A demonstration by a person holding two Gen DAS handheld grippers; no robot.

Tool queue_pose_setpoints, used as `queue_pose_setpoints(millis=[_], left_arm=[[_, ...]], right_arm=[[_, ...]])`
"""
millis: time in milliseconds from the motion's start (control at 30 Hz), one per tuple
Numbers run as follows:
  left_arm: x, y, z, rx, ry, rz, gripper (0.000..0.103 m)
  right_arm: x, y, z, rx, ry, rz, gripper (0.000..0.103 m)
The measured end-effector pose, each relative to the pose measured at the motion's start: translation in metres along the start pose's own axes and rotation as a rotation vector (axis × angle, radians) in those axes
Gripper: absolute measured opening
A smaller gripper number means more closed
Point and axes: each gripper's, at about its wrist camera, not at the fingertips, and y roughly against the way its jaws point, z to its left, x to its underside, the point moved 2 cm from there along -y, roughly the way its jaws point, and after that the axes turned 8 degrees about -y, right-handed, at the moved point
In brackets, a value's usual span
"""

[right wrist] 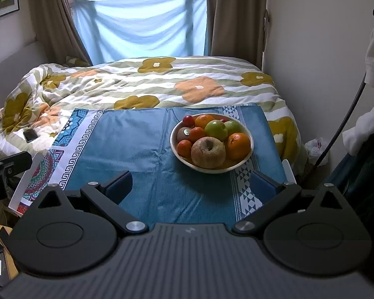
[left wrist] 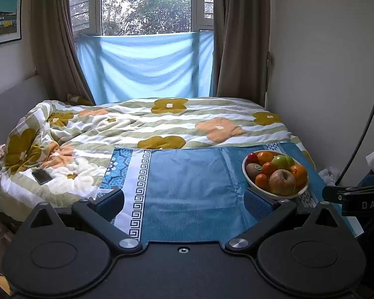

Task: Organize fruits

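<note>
A bed (right wrist: 162,84) lies beyond both claws. Ahead of the spread, empty right claw (right wrist: 190,186), a cloth-covered surface (right wrist: 127,149) carries a heaped fruit bowl (right wrist: 249,147). The left claw (left wrist: 184,199), also spread and empty, has the bowl just beyond its right finger. Pulling a low fruit could send others rolling. Only the right view shows the bowl's near rim unobstructed.

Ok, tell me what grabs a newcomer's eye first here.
The bowl heaped with fruit, on the blue cloth toward its right side, a big brownish apple in front. Behind it lies the flowered duvet, a phone on its left.
</note>
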Motion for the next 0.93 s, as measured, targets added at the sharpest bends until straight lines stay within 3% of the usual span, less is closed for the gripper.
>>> queue_pose_setpoints(millis=[933], left_arm=[[-0.0022, -0.0092, 0.0040, -0.002, 0.019, 0.003, 0.103]], right_arm=[[0.0021, -0.0084, 0.0028, -0.003, 0.000, 0.010, 0.103]])
